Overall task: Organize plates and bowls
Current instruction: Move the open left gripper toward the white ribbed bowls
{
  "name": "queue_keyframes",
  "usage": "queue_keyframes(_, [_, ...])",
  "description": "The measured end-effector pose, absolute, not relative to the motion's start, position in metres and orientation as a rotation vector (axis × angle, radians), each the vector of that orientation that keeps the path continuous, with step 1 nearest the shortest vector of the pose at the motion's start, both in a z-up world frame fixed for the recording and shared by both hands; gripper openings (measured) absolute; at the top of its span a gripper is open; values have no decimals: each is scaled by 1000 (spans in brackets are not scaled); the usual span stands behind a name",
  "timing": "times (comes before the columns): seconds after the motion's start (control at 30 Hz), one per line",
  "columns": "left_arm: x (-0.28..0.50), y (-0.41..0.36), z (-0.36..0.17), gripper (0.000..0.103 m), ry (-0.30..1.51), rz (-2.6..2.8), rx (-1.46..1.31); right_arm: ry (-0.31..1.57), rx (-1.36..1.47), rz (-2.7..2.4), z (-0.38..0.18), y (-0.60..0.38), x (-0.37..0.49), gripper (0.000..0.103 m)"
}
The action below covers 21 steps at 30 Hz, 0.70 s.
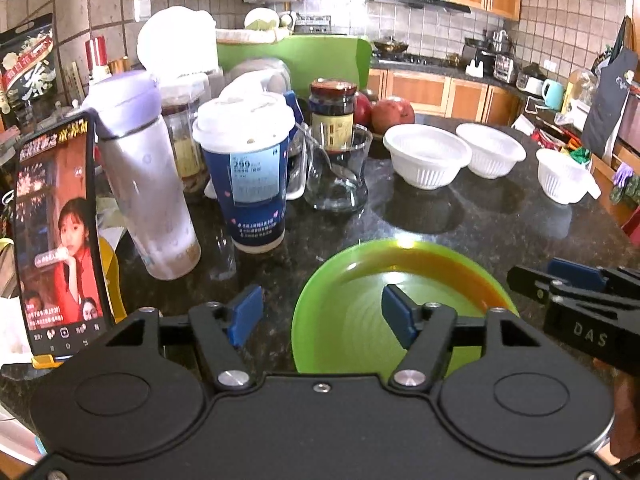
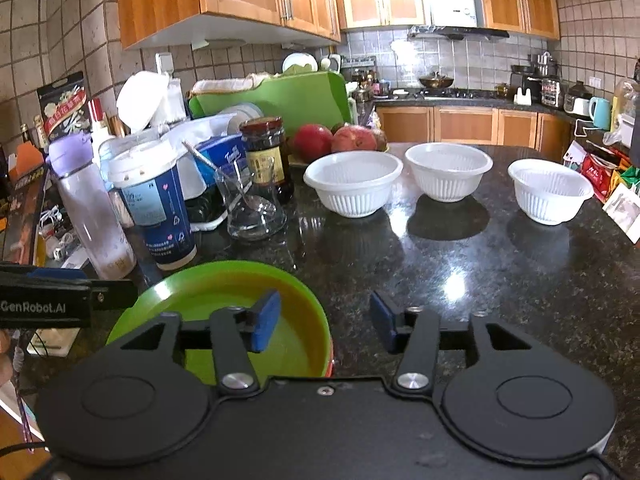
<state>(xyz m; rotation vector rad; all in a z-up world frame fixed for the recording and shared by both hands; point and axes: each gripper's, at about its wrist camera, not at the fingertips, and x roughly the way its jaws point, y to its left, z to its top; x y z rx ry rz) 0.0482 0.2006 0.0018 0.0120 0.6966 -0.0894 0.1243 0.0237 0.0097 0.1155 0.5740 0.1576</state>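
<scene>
"das" marks right gripper (image 1: 532, 280) beside green plate (image 1: 400, 280).

On the tabletop (image 2: 460, 280) 3 bowls (image 2: 354, 182) stand in a row at the back, well apart from the plate (image 2: 224, 300) at the near edge. Left of the bowls stand a jar (image 2: 266, 152), a glass (image 2: 252, 208), a cup (image 2: 154, 204) and a bottle (image 2: 90, 208).

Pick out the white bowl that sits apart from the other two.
The rightmost white bowl, near the counter's right edge. The left bowl and middle bowl sit close together beside the pomegranates.
</scene>
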Motion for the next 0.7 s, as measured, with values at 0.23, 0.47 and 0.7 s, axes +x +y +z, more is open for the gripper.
queue_keyframes(0.23, [54, 188, 12, 71, 637, -89, 12, 549, 118, 94, 18, -3, 118, 61])
queue_keyframes(0.47, [62, 156, 27, 71, 580, -104, 43, 489, 129, 17, 30, -51, 114, 61])
queue_keyframes(0.7, [76, 107, 45, 71, 547, -148, 73, 413, 90, -19, 45, -110, 119, 61])
